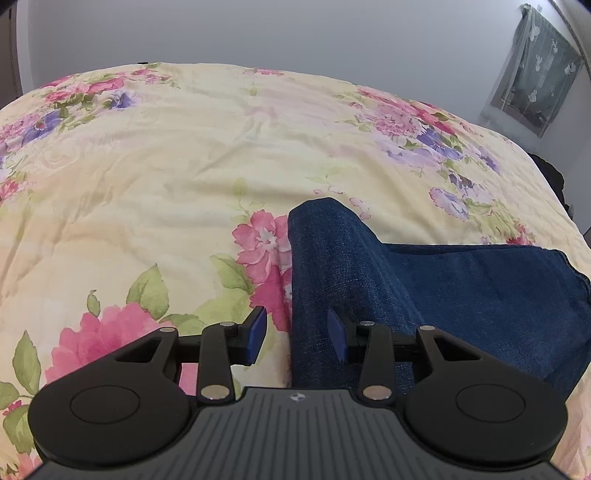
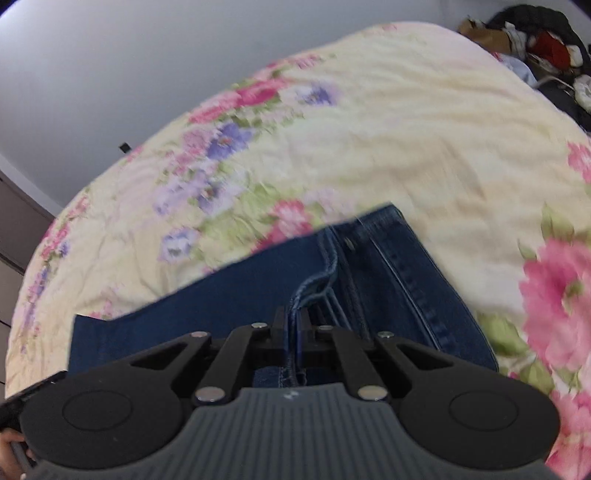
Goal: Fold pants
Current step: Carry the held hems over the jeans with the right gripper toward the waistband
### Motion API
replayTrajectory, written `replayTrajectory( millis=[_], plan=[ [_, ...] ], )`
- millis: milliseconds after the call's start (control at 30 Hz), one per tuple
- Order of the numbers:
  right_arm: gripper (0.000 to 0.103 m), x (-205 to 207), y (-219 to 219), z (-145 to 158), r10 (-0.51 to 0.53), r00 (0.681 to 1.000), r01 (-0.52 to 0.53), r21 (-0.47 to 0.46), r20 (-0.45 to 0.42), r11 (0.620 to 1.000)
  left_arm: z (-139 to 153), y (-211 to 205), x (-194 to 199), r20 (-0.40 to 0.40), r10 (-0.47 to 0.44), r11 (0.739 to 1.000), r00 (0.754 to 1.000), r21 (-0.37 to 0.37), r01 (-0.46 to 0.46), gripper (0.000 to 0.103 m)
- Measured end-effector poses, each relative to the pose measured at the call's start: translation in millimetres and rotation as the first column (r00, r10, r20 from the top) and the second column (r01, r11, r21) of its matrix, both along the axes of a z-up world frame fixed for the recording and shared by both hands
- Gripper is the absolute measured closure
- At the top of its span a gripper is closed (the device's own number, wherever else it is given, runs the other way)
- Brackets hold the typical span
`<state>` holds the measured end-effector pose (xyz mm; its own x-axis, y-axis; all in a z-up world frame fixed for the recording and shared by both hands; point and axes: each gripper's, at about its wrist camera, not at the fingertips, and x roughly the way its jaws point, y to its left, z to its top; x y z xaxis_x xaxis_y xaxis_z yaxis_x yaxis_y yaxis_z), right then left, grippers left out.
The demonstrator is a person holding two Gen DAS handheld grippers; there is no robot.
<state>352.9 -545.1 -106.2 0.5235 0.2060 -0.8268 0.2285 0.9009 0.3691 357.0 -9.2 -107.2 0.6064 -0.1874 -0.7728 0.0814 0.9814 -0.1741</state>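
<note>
The pants (image 1: pixel 461 291) are spread on the bedspread (image 1: pixel 166 177), which covers the bed from edge to edge. In the left wrist view, a raised fold of the pants is located between the fingers of the left gripper (image 1: pixel 297 334), with the remainder extended to the right. In the right wrist view, an edge of the pants (image 2: pixel 369 280) is positioned within the right gripper (image 2: pixel 294 332). A wall (image 1: pixel 295 33) is situated behind the bed.
</note>
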Motion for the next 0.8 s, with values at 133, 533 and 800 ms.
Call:
replayTrajectory(
  millis=[133,533,800],
  plan=[
    [0.102,-15,-25,-20,-0.059,0.998,0.058,0.109,0.003,0.992,0,-2,-1,0.002,-0.013,1.000,1.000,0.015,0.013,0.058],
    [0.066,-80,-32,-17,-0.152,0.987,0.128,0.324,0.049,0.937,-4,12,-9,-0.004,0.028,1.000,1.000,-0.005,-0.028,0.058],
    [0.069,-70,-30,-74,-0.304,0.952,0.261,0.459,0.022,0.850,8,18,-17,0.023,0.027,0.999,0.999,-0.020,-0.026,0.058]
  ],
)
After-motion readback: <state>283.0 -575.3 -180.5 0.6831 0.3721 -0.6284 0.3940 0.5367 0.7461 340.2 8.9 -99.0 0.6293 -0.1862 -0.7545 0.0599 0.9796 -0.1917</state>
